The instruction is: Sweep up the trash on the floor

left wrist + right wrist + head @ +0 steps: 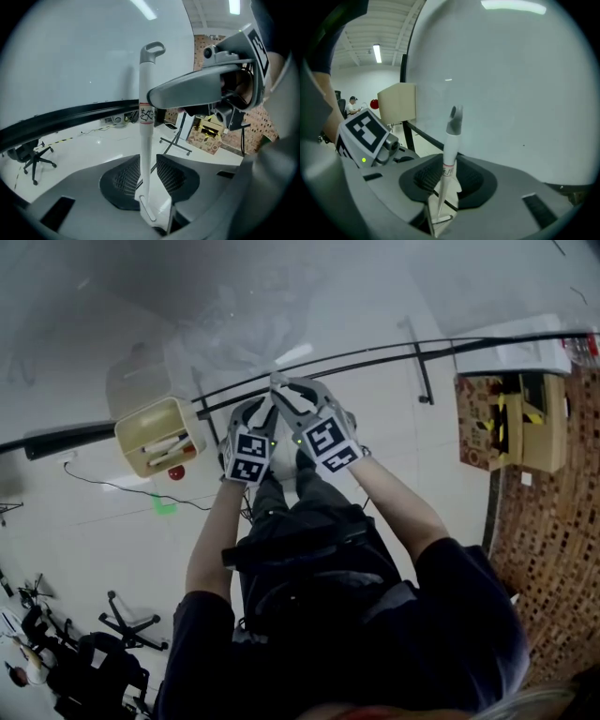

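Observation:
A white broom handle (146,93) with a grey hanging loop (153,50) stands between the pads of my left gripper (143,176), which is shut on it. My right gripper (449,180) is shut on the same handle (451,145), a little higher up. In the head view the left gripper (265,409) and right gripper (292,399) sit side by side in front of the person, fingers meeting at the handle's top. The right gripper's finger (187,91) crosses the left gripper view. The broom's head is hidden below the person.
A beige bin (159,434) stands on the pale floor at the left, a red ball (176,472) beside it. Crumpled clear plastic (234,343) lies beyond the grippers. Black poles (375,357) cross the floor. A cardboard box (511,421) sits right; office chairs (127,624) lower left.

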The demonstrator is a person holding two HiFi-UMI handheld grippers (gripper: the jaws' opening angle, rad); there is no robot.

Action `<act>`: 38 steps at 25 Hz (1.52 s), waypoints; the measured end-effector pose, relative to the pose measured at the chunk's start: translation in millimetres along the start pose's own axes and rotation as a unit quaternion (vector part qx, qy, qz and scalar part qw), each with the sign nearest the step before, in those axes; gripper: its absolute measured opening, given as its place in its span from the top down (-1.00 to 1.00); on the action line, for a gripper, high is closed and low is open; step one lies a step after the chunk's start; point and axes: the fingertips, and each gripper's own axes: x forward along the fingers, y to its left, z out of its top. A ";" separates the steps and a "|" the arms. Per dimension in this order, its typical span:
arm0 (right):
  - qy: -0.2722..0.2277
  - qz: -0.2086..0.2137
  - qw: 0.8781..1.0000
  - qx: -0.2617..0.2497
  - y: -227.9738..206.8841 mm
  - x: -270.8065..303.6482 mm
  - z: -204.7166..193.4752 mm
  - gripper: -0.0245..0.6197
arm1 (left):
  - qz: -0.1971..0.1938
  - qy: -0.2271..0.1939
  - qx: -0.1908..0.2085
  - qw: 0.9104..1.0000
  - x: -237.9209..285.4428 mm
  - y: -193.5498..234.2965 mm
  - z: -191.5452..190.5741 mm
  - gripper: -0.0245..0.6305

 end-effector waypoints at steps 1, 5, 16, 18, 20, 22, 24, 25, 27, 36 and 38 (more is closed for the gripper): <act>-0.001 0.004 1.000 -0.002 2.6 3.1 1.5 0.60 | 0.006 0.002 0.007 1.000 -4.0 0.3 -3.4 0.59; 0.000 0.007 1.000 0.001 4.9 11.1 3.3 0.60 | 0.012 -0.003 0.032 0.999 -4.7 -3.9 0.1 0.59; -0.004 0.017 0.999 0.036 4.1 -7.2 -0.6 0.52 | 0.019 0.005 0.034 0.999 4.4 6.2 8.6 0.74; 0.006 0.020 0.999 0.040 5.8 -16.1 -10.9 0.52 | 0.022 0.006 0.031 0.999 3.1 6.9 7.5 0.74; 0.012 0.019 0.998 0.053 6.2 -25.4 -21.1 0.53 | 0.024 0.006 0.022 0.999 0.1 7.4 5.7 0.74; 0.015 0.019 0.997 0.077 5.1 -34.4 -31.1 0.53 | 0.022 0.009 0.006 1.000 -2.4 6.2 2.7 0.74; 0.018 0.022 0.994 0.106 4.1 -39.8 -39.4 0.53 | 0.022 0.013 -0.001 1.000 -4.5 5.8 0.6 0.74; 0.019 0.022 0.993 0.114 3.4 -40.6 -42.1 0.54 | 0.024 0.014 -0.001 1.000 -6.3 6.4 0.2 0.74; 0.021 0.023 0.993 0.118 2.2 -41.4 -44.6 0.54 | 0.029 0.013 -0.004 0.999 -11.5 7.2 -0.2 0.74; 0.024 0.033 0.993 0.112 11.4 -45.0 -44.3 0.56 | 0.038 -0.005 -0.011 0.999 -30.0 5.9 6.1 0.74; 0.024 0.039 0.992 0.113 17.4 -44.6 -45.1 0.56 | 0.039 -0.010 -0.011 0.999 -35.3 4.4 8.1 0.74</act>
